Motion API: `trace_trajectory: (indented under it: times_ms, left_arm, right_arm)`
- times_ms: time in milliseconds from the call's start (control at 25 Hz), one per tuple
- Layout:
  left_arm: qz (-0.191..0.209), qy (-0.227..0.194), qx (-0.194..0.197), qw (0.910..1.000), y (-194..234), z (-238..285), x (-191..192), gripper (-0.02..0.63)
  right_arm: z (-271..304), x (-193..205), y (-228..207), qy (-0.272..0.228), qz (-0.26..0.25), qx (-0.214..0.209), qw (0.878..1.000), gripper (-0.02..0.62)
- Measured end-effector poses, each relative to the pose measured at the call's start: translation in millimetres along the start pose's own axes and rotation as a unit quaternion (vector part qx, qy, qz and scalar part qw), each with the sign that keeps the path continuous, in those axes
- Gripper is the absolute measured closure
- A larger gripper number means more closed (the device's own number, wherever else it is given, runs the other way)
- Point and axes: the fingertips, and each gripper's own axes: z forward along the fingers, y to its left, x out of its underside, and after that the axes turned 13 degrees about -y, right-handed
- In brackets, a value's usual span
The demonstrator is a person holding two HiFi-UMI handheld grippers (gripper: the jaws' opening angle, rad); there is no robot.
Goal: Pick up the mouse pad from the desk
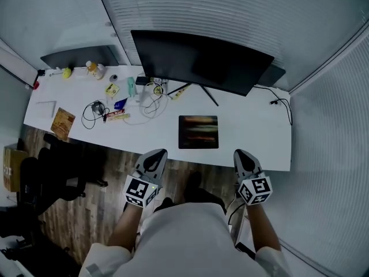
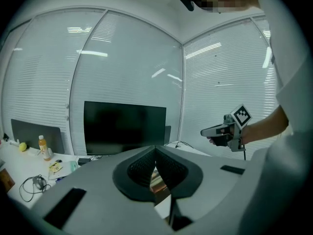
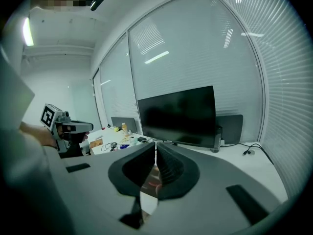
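Approach matters most, I reckon: left gripper (image 1: pixel 154 153) and right gripper (image 1: pixel 243 153) both have jaws pressed together on nothing, so I'd open one and come in low at an edge of the mouse pad (image 1: pixel 198 131), a thin dark rectangle, perhaps reddish-streaked, lying flat on the desk (image 1: pixel 253 137) before the monitor (image 1: pixel 202 62).

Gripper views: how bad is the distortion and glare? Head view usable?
Left gripper view: heavy fisheye, blinds bow, lamp reflections streak them. Right gripper view: same bowing, dark vignette at corners. Head view: mouse pad readable, desk evenly lit.
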Motion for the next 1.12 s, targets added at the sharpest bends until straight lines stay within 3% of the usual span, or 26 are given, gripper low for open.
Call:
trace_trajectory:
  times_ms: [320,680,1120]
  left_arm:
    - [-0.001,0.037,0.007,0.9993,-2,54,23,0.591]
    - [-0.014,0.062,0.01,0.9979,10,84,40,0.591]
    - [0.017,0.107,0.091,0.9899,37,117,93,0.591]
  right_arm:
    - [39,17,-43,0.034,0.002,-0.028,0.999,0.561]
    - [65,39,-53,0.072,0.012,-0.033,0.997,0.561]
    - [100,74,-57,0.106,0.023,0.016,0.994,0.561]
